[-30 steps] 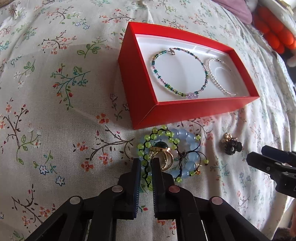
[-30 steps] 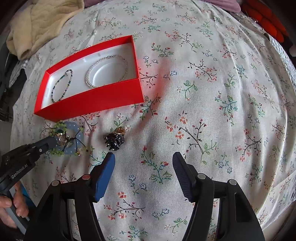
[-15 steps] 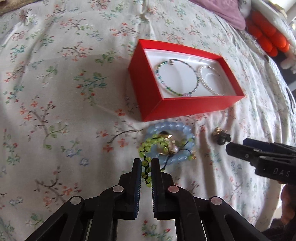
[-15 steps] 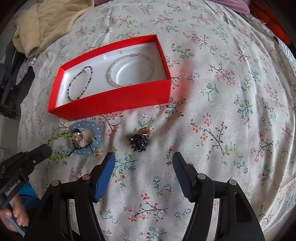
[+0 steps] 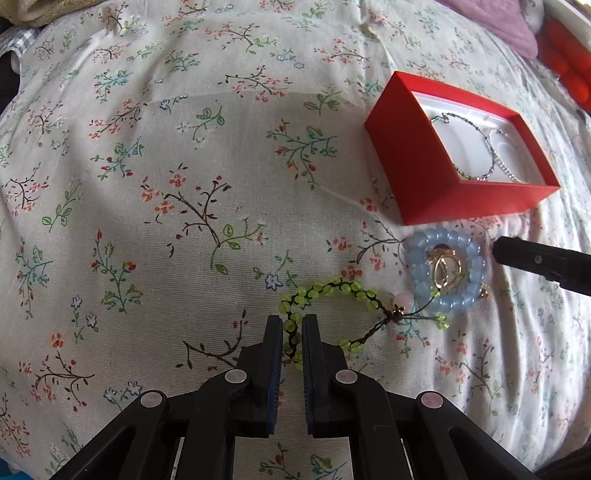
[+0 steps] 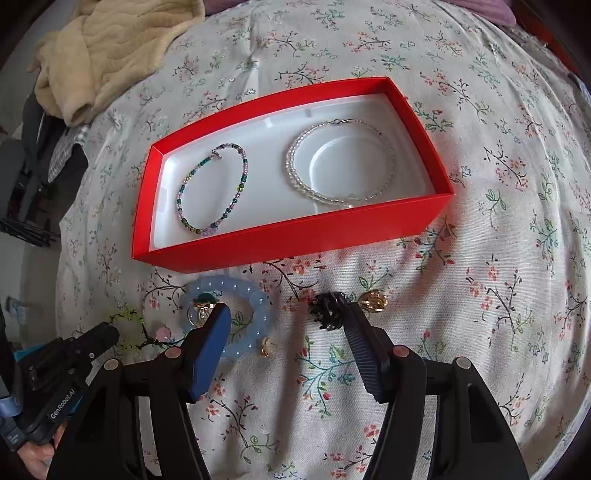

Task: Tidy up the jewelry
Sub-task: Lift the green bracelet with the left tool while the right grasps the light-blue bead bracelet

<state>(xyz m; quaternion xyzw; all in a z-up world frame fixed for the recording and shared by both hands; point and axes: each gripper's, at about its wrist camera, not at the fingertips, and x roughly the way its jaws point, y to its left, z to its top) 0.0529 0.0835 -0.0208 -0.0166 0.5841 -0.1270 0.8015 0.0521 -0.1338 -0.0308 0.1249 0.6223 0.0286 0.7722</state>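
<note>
left gripper [image 5: 292,332] clenched on green bead bracelet [image 5: 325,290] trailing over floral sheet [image 5: 147,184], right gripper [image 6: 286,325] released with jaws just narrowing, nothing gripped, over blue bead bracelet [image 6: 258,295] and black hair claw [image 6: 327,308], red box [image 6: 295,232] just behind holding two bracelets

Home bedroom — floral bedsheet [image 5: 184,184], cream blanket [image 6: 110,48], purple pillow [image 5: 495,22]

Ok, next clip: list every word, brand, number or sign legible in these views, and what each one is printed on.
"GenRobot.AI": white print on the black body of the left gripper, seen in the right wrist view.
No other print shows: the red box, the floral cloth and the right gripper in the left wrist view carry no readable text.
</note>
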